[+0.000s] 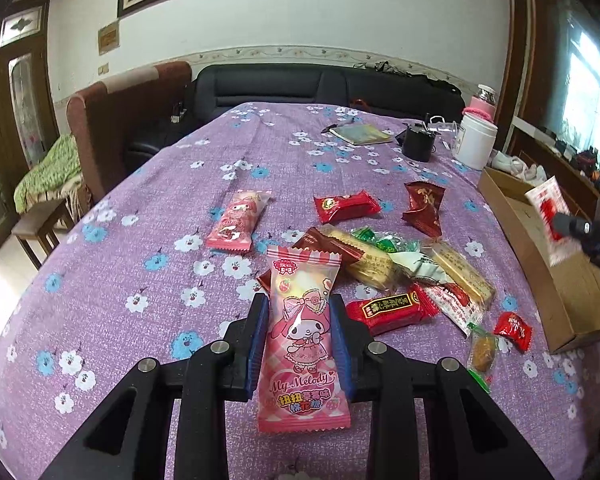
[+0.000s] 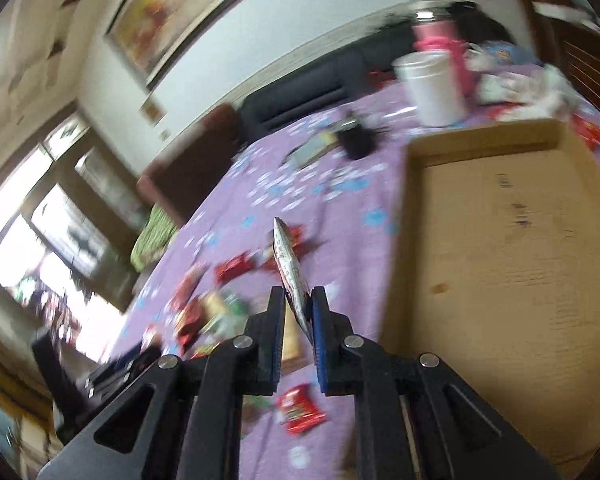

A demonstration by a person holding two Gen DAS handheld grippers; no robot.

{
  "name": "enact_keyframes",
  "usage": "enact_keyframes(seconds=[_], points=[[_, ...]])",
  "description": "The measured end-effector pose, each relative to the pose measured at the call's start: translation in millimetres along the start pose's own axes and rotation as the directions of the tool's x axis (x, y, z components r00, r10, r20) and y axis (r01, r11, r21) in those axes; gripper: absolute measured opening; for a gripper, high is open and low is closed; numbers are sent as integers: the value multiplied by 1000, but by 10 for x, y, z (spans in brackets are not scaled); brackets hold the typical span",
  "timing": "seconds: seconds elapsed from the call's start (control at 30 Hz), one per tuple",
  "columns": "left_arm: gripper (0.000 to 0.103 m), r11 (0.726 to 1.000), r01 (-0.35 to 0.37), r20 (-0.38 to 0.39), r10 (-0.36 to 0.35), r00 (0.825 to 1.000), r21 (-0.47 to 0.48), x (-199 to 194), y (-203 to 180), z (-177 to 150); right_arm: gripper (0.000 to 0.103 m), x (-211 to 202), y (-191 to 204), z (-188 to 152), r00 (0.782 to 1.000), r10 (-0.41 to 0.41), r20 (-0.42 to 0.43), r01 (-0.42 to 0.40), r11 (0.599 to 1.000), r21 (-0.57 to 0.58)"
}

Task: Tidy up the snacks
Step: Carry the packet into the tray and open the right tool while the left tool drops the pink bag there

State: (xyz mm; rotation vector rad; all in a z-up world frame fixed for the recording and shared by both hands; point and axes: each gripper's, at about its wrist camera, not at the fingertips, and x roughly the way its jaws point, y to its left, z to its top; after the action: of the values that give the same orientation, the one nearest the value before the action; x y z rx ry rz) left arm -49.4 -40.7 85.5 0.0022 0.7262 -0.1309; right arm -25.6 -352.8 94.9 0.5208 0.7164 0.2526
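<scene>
My left gripper [image 1: 299, 306] is shut on a pink My Melody snack packet [image 1: 302, 344], held above the purple flowered tablecloth [image 1: 148, 248]. Beyond it a heap of wrapped snacks [image 1: 384, 264] lies on the cloth, red, yellow and green ones among them. My right gripper [image 2: 298, 300] is shut on a thin white-and-red packet [image 2: 290, 270], seen edge-on and blurred. In the left wrist view that gripper [image 1: 568, 226] hangs over the cardboard box [image 1: 556, 292] at the right, with the white-and-red packet [image 1: 550, 216] in it. The open box [image 2: 500, 240] fills the right of the right wrist view.
At the table's far end stand a white cup [image 1: 474, 142], a pink bottle [image 1: 480, 108], a black container [image 1: 419, 143] and a booklet [image 1: 360, 134]. A brown armchair [image 1: 120, 120] and a dark sofa [image 1: 300, 84] stand behind. A small red candy [image 1: 514, 330] lies near the box.
</scene>
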Motion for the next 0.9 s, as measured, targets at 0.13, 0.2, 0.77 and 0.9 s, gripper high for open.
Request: enact_keyframes(seconds=[0.13, 0.2, 0.77, 0.9], points=[[31, 999, 11, -3, -11, 1000, 51, -69, -201, 33, 12, -155, -422, 151, 998, -44, 36, 39, 990, 135], [31, 996, 51, -3, -51, 999, 79, -133, -390, 93, 12, -231, -608, 195, 996, -72, 52, 61, 980, 191], [31, 876, 409, -219, -359, 907, 256, 275, -2619, 332, 12, -328, -1157, 171, 959, -282, 3, 266, 908, 322], [30, 860, 424, -252, -360, 898, 285, 432, -2823, 258, 12, -276, -1201, 123, 950, -312, -30, 304, 894, 329]])
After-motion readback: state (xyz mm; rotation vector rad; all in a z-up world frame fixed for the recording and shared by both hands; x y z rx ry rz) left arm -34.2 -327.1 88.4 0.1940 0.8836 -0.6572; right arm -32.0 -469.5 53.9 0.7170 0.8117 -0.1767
